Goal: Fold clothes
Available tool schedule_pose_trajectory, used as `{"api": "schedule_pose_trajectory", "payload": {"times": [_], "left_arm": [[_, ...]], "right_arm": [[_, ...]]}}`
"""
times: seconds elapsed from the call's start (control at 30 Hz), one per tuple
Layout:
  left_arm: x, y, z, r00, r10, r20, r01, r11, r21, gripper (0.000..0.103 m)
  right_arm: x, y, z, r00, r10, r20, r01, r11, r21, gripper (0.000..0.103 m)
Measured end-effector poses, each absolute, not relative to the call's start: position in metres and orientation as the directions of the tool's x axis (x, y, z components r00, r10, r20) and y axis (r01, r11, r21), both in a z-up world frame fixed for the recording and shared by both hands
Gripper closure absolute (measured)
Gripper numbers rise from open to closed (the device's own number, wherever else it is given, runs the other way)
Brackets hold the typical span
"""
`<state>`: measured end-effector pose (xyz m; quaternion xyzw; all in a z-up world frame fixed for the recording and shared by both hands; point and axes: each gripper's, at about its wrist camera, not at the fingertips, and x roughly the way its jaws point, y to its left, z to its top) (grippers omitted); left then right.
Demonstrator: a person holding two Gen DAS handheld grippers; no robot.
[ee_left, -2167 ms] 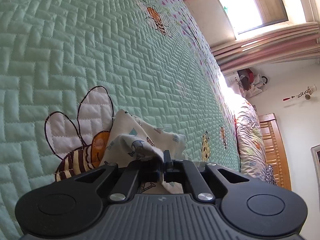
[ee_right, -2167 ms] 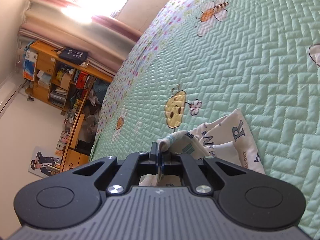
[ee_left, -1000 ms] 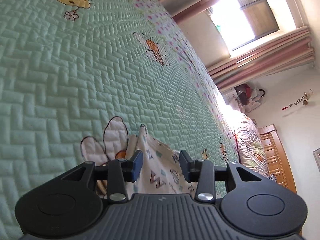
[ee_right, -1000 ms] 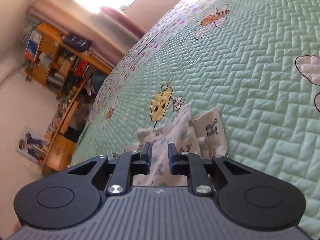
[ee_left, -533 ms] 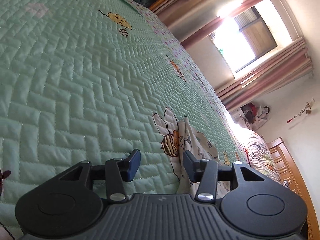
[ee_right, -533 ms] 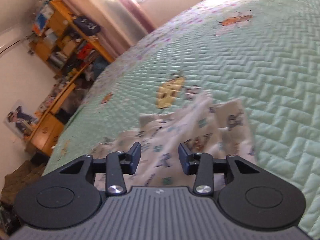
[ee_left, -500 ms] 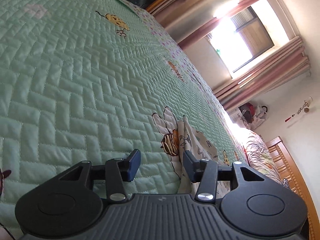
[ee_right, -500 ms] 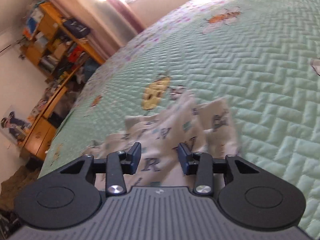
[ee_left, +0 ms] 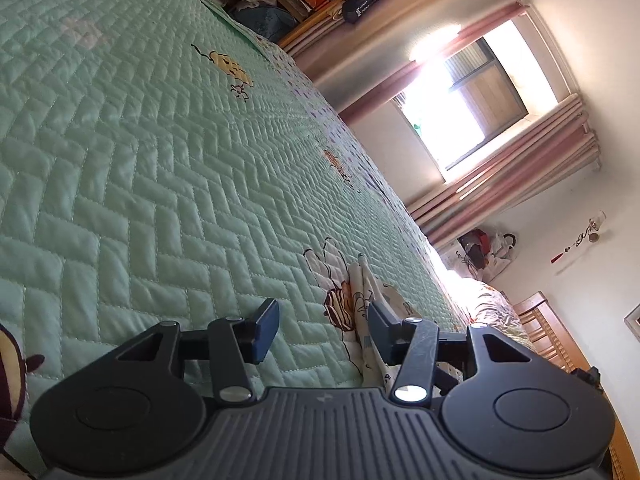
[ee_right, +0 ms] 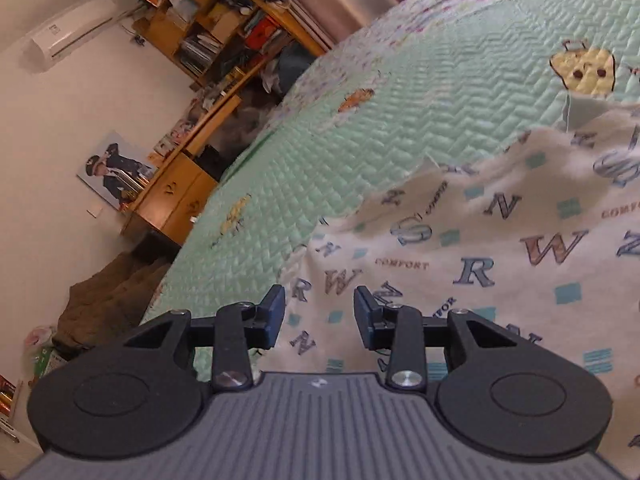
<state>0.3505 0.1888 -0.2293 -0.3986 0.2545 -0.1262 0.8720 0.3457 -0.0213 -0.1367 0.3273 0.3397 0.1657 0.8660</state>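
A white garment printed with letters [ee_right: 500, 240] lies crumpled on the green quilted bedspread [ee_right: 400, 128]. My right gripper [ee_right: 320, 316] hovers just over its near left part; its jaws are opening and the pads press on nothing. In the left wrist view only a bunched edge of the same garment [ee_left: 366, 292] shows, beside a bee patch on the bedspread [ee_left: 160, 160]. My left gripper [ee_left: 323, 330] sits low over bare quilt to the left of that edge, its jaws opening with nothing between them.
A wooden shelf unit and desk [ee_right: 224, 40] crammed with books stand past the bed's far side. A brown heap [ee_right: 108, 296] lies on the floor. A bright window with pink curtains [ee_left: 468, 120] and a wooden headboard [ee_left: 548, 328] show in the left wrist view.
Both grippers let go of the garment, which dropped onto the quilt. The left one swung off to the garment's left edge; the right one swept left over the cloth and spread wider.
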Motion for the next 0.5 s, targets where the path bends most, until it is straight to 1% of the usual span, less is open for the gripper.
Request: {"api": "schedule_pose_trajectory", "payload": {"times": [0.1,0.13,0.17,0.23,0.3,0.33,0.43,0.5], "left_arm": [[0.351,0.188,-0.230,0.838,-0.428,-0.339,0.022,0.647,-0.763,0.048],[0.351,0.189,-0.230,0.838,-0.430,-0.336,0.022,0.642,-0.766,0.048],[0.351,0.189,-0.230,0.838,-0.432,-0.334,0.022,0.638,-0.769,0.048],[0.352,0.187,-0.230,0.840,-0.427,-0.336,0.018,0.640,-0.768,0.048],[0.350,0.186,-0.230,0.842,-0.420,-0.339,0.017,0.649,-0.761,0.048],[0.349,0.186,-0.229,0.844,-0.416,-0.340,0.016,0.652,-0.758,0.048],[0.345,0.189,-0.229,0.854,-0.401,-0.330,0.008,0.646,-0.763,0.046],[0.341,0.193,-0.229,0.859,-0.394,-0.326,0.003,0.643,-0.766,0.044]], "right_arm": [[0.334,-0.054,-0.138,0.758,0.400,-0.515,0.043,0.758,0.651,0.064],[0.325,-0.066,-0.132,0.775,0.359,-0.520,0.082,0.759,0.646,0.063],[0.315,-0.069,-0.124,0.787,0.355,-0.504,0.072,0.759,0.647,0.062],[0.294,-0.062,-0.108,0.803,0.401,-0.441,-0.015,0.753,0.657,0.061],[0.281,-0.039,-0.103,0.778,0.496,-0.385,-0.109,0.711,0.695,0.053],[0.279,-0.020,-0.107,0.744,0.557,-0.368,-0.147,0.675,0.723,0.052],[0.276,0.034,-0.135,0.617,0.708,-0.343,-0.183,0.553,0.813,0.052],[0.269,0.058,-0.151,0.569,0.734,-0.371,-0.187,0.555,0.810,0.052]]}}
